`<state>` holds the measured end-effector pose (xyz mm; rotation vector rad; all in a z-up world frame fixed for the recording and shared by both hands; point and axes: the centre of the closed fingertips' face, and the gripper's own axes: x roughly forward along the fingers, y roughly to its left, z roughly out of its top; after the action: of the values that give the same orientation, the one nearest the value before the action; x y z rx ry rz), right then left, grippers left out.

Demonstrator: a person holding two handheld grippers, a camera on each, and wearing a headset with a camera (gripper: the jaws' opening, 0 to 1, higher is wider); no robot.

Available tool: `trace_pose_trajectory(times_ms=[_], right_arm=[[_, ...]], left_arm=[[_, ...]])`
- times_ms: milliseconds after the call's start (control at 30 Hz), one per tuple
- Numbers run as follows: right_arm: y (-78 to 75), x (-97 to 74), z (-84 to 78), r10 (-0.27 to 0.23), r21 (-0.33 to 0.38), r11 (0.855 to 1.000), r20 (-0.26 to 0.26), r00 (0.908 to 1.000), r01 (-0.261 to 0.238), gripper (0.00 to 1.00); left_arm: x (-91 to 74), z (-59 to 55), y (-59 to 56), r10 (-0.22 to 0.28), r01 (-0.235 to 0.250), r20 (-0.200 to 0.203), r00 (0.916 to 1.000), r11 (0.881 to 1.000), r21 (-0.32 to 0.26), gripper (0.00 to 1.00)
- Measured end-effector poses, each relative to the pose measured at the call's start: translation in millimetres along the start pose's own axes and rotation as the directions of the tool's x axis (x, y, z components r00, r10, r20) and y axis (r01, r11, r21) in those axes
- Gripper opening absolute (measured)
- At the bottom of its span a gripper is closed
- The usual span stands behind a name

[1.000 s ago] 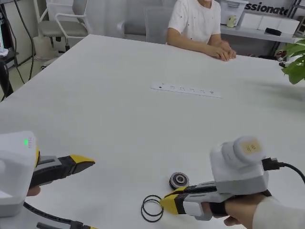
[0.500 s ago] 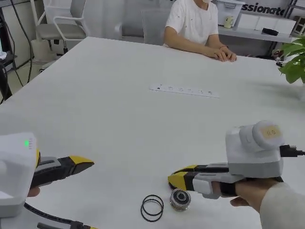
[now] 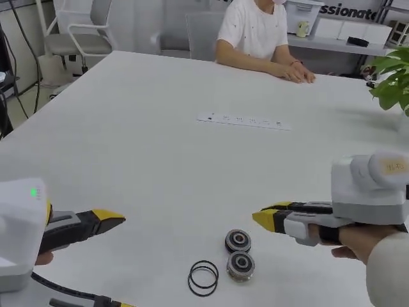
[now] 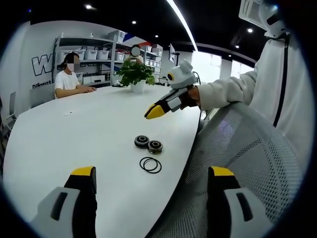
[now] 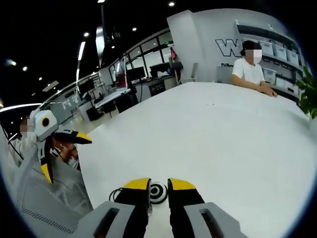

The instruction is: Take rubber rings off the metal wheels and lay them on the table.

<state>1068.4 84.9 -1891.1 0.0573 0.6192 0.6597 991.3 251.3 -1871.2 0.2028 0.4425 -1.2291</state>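
Note:
Two metal wheels (image 3: 238,241) (image 3: 241,265) lie side by side near the table's front edge, with two loose black rubber rings (image 3: 204,278) overlapping just left of them. My right gripper (image 3: 263,217) hovers to the right of the wheels, a little above the table, its yellow tips together and nothing in them. My left gripper (image 3: 112,220) hangs at the far left, apart from everything. In the left gripper view the jaws stand wide apart, with the wheels (image 4: 148,143), the rings (image 4: 150,165) and the right gripper (image 4: 154,111) ahead. A wheel (image 5: 158,192) shows between the tips in the right gripper view.
A white power strip (image 3: 243,120) lies at the table's middle. A person (image 3: 259,32) sits at the far side with hands on the table. A green plant (image 3: 391,83) stands at the right edge. Chairs (image 3: 77,32) stand beyond the far left corner. A black cable (image 3: 64,289) trails at bottom left.
My right gripper has drawn back to the right and upward, away from the rings. A second wheel now lies uncovered beside the first. The left gripper has stayed put.

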Motion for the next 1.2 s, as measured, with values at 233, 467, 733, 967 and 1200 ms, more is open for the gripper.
trace_pose_trajectory(times_ms=[233, 467, 733, 967, 1200], right_arm=[[-20.4, -8.7, -1.8, -0.035, 0.098, 0.995, 0.028, 0.9990, 0.032, 0.12], [-27.3, -12.4, -8.6, -0.061, 0.136, 0.989, 0.023, 0.9979, 0.057, 0.12], [-28.7, -13.0, -12.1, -0.060, 0.176, 0.983, 0.024, 0.9979, 0.055, 0.12], [-27.1, -11.7, -13.8, -0.048, 0.168, 0.985, 0.015, 0.9987, 0.045, 0.12], [-33.7, -12.3, -17.9, -0.056, 0.172, 0.984, 0.005, 0.9984, 0.054, 0.12]], left_arm=[[0.3, 3.6, -1.3, -0.013, 0.013, 0.005, 0.9999, 1.000, 0.012, 0.92], [-2.1, 24.7, -0.5, -0.024, 0.022, 0.028, 0.9993, 0.998, 0.055, 0.94], [-7.0, 85.3, 15.4, -0.011, -0.005, 0.090, 0.9959, 0.984, 0.176, 0.94], [9.4, 134.0, 25.0, -0.038, 0.004, 0.110, 0.9932, 0.956, 0.294, 0.92], [37.8, 156.8, 22.9, -0.108, 0.066, 0.099, 0.9892, 0.934, 0.352, 0.87]])
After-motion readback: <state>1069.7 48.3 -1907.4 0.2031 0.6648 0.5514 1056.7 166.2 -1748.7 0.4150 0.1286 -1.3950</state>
